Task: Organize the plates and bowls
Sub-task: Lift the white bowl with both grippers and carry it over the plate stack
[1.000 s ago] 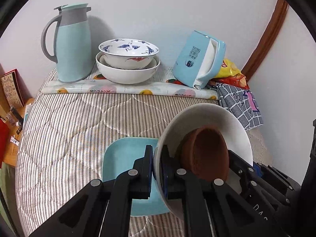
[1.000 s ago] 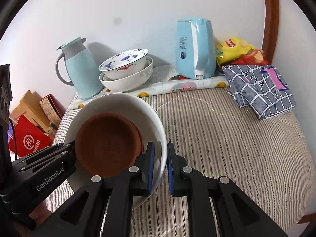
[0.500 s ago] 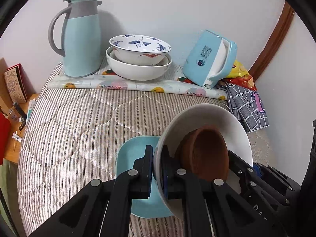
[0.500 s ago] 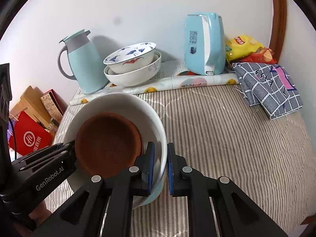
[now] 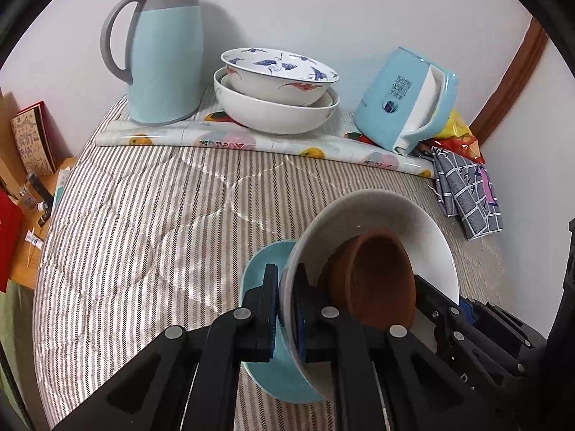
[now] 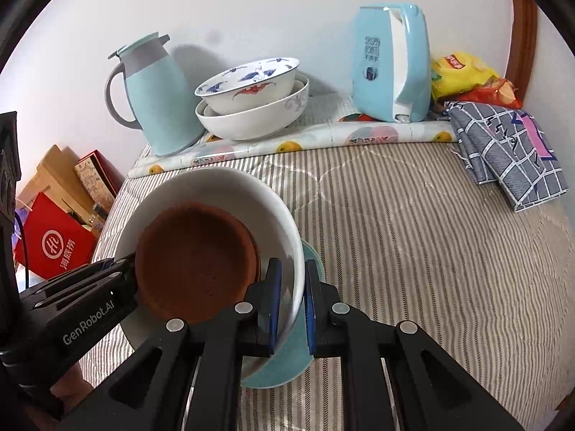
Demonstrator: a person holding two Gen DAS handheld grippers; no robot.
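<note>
A white bowl [image 5: 395,215] [image 6: 215,186] with a smaller brown bowl [image 5: 373,280] [image 6: 197,262] inside it is held between both grippers. My left gripper [image 5: 287,309] is shut on its left rim, and the right gripper [image 6: 291,298] is shut on the opposite rim. Each gripper also shows in the other view, the right gripper [image 5: 427,294] and the left gripper [image 6: 122,269]. A light blue plate [image 5: 257,273] [image 6: 287,366] lies directly below on the striped table cover [image 5: 143,222], mostly hidden by the bowl. Whether bowl and plate touch is not visible.
At the back wall a patterned bowl sits in a larger white bowl [image 5: 276,115] [image 6: 251,115], between a blue jug [image 5: 165,54] [image 6: 158,97] and a blue kettle [image 5: 406,100] [image 6: 391,64]. A checked cloth [image 6: 503,151] and snack bags [image 6: 463,75] lie at the right. Boxes [image 6: 54,248] stand beyond the left edge.
Both grippers have carried the white bowl down and toward the back of the table, so it now covers most of the blue plate. Both grips are unchanged.
</note>
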